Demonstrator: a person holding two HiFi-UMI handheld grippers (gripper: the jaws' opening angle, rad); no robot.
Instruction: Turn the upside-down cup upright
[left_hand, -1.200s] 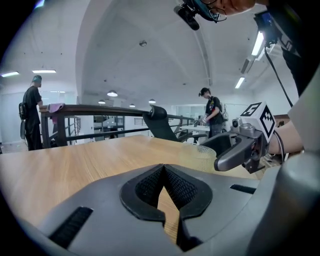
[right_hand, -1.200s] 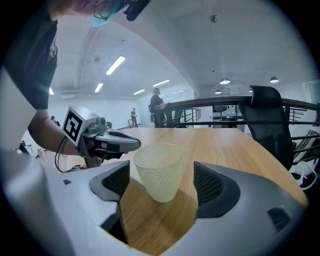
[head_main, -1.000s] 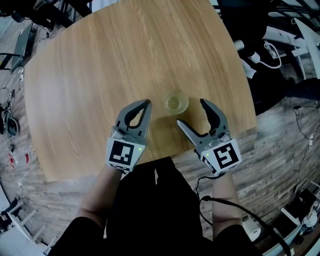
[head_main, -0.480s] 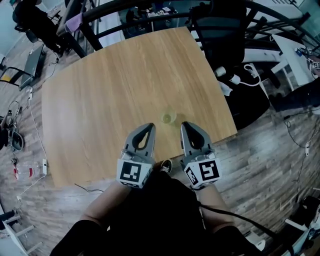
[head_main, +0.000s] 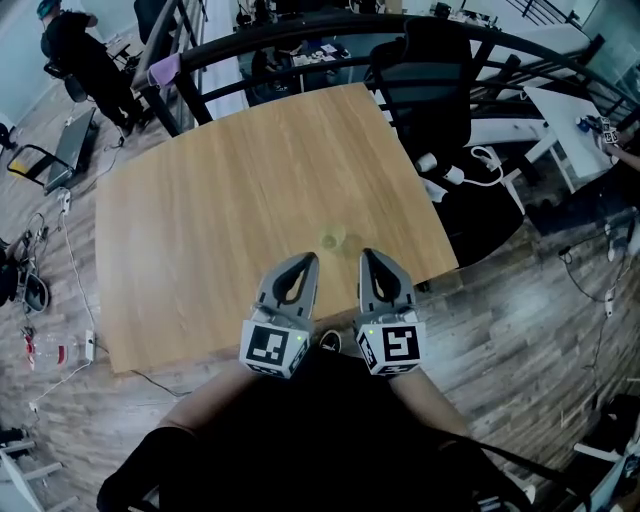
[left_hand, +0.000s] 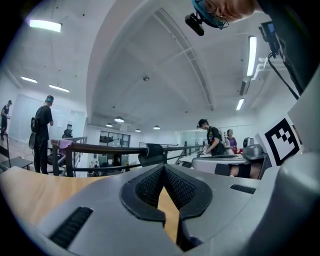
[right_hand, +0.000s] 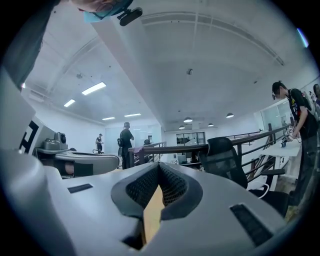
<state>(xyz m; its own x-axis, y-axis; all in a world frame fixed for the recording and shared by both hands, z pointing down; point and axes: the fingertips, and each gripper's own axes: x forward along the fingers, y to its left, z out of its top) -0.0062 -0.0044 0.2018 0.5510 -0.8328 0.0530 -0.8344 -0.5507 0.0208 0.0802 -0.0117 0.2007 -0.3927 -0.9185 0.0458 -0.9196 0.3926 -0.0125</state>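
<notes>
— What is the left gripper (head_main: 306, 262) doing?
— It is hovering clenched, gripping nothing, above the near edge of the table (head_main: 200, 200).
— And the cup (head_main: 332, 238)?
— It is sitting on the wood just ahead, between both grippers.
— The right gripper (head_main: 367, 258)?
— It is hanging clenched too, holding nothing.

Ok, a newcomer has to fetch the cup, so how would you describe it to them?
Find the big wooden table beside the black office chair. Near its edge closest to the person, just ahead of the left hand-held gripper and right hand-held gripper, sits a small clear cup. Nothing else is on the tabletop.
</notes>
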